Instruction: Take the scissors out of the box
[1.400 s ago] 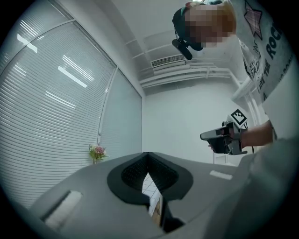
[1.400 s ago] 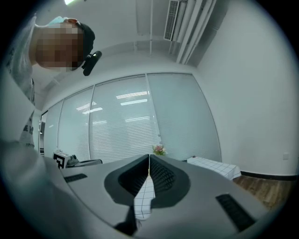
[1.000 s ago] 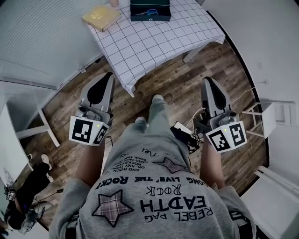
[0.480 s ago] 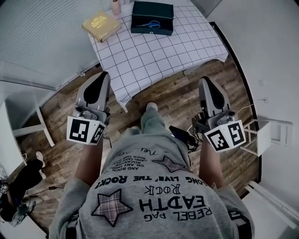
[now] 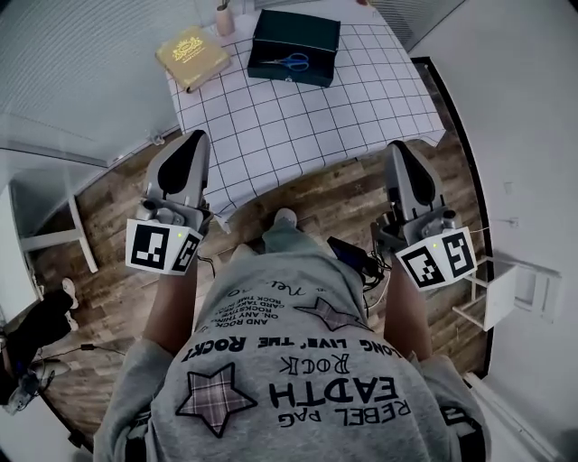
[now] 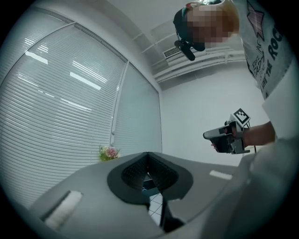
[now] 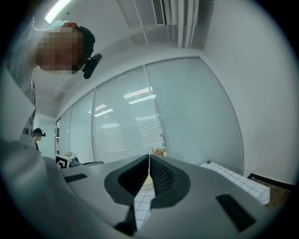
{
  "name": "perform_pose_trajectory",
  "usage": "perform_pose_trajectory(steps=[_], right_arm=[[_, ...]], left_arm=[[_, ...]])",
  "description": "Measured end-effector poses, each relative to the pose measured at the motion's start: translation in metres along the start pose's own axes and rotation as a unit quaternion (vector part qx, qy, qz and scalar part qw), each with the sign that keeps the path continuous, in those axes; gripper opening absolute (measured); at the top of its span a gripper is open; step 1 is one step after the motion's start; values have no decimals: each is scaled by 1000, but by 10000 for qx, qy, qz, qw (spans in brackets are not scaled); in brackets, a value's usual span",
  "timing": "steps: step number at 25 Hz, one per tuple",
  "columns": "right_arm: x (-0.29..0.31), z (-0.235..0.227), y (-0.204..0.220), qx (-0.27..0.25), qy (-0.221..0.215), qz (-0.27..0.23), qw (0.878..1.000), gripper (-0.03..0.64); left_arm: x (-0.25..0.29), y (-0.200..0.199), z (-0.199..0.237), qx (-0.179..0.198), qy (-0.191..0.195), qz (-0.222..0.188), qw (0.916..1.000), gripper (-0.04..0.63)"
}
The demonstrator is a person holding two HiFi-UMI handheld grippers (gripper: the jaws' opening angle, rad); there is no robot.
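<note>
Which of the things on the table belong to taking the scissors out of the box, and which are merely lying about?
For the job:
- scissors, blue-handled, lying in the box
- box, dark green, open, at the table's far side

Lying about:
- yellow book, left of the box
- small tan container, between the two

You have stepped closer to the table (image 5: 298, 117): in the head view its checked cloth has slid from 12 o'clock down toward you. The box (image 5: 295, 36), cut off by the top edge 1 second ago, now shows whole, with the scissors (image 5: 291, 61) lying in it. The yellow book (image 5: 192, 56) at 11 o'clock has come down too. Your left gripper (image 5: 191, 137) and right gripper (image 5: 396, 146) have advanced, and their tips now meet the cloth's near edge.
</note>
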State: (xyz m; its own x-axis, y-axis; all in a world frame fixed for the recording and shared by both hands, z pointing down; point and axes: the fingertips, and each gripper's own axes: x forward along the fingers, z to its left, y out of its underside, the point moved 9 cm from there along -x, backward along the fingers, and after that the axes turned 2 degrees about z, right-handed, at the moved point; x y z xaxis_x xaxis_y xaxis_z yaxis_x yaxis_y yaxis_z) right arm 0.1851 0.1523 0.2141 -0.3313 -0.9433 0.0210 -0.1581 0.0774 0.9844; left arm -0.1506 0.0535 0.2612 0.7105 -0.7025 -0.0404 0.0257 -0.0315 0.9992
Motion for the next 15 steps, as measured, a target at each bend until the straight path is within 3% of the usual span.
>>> perform_pose_trajectory(steps=[15], right_arm=[[39, -56, 9, 498, -363, 152, 9980, 15]], left_arm=[[47, 9, -2, -40, -186, 245, 9995, 9]])
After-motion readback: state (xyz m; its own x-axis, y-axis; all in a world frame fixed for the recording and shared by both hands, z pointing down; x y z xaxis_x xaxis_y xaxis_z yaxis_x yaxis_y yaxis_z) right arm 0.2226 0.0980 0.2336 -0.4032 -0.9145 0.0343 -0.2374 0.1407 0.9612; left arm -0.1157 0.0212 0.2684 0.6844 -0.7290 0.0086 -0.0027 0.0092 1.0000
